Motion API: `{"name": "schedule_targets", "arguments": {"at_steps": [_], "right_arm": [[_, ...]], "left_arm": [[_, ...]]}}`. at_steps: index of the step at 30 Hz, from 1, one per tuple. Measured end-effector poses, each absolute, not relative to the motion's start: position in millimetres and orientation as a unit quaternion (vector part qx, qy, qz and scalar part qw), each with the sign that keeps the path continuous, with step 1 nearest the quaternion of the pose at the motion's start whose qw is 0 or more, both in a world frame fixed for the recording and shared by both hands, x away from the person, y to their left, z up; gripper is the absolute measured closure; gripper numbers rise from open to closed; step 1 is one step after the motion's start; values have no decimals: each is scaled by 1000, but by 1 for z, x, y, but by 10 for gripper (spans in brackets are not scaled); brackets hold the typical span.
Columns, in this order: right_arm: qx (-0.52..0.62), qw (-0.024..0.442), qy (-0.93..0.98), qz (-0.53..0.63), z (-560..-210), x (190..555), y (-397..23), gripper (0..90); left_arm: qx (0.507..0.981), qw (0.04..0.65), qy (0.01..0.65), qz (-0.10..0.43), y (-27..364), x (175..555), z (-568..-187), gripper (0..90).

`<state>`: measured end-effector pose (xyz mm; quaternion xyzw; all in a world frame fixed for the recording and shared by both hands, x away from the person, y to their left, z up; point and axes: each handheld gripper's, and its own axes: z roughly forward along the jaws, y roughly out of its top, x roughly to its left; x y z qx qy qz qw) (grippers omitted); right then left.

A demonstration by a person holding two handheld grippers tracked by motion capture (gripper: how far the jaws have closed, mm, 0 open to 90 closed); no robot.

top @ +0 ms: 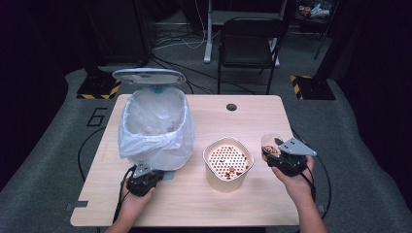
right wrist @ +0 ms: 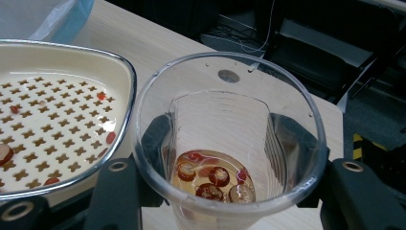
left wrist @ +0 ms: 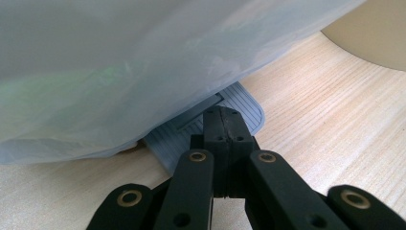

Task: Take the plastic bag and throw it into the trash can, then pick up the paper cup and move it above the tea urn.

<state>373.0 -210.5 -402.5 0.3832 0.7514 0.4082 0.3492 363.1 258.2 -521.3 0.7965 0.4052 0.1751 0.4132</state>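
Note:
A small pedal bin (top: 154, 127) lined with a white plastic bag (left wrist: 119, 67) stands at the table's left, its lid (top: 148, 76) raised. My left gripper (top: 145, 174) (left wrist: 224, 120) is shut, with nothing between its jaws, and its tips rest on the bin's grey ribbed pedal (left wrist: 244, 103). A cream tub with a perforated strainer insert (top: 227, 160) (right wrist: 52, 120) sits mid-table, a few red bits on it. My right gripper (top: 273, 151) (right wrist: 227, 143) is shut on a clear plastic cup (top: 271, 143) (right wrist: 225, 120), held upright to the right of the tub. Liquid and red sliced pieces (right wrist: 213, 179) lie in the cup's bottom.
The wooden table (top: 194, 199) has a round cable hole (top: 231, 107) near its far edge. A black chair (top: 250, 43) stands behind the table. Cables trail from both grippers over the table's edges.

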Motion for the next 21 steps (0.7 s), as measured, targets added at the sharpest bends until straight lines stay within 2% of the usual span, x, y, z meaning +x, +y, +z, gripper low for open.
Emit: {"name": "schedule_targets", "arguments": {"at_steps": [11, 21], "right_arm": [[343, 385, 762, 392, -392, 370, -192, 443], [317, 399, 769, 386, -384, 368, -178, 443]], "left_arm": [[798, 412, 403, 176, 258, 363, -521, 900], [798, 412, 404, 176, 258, 363, -521, 900]]}}
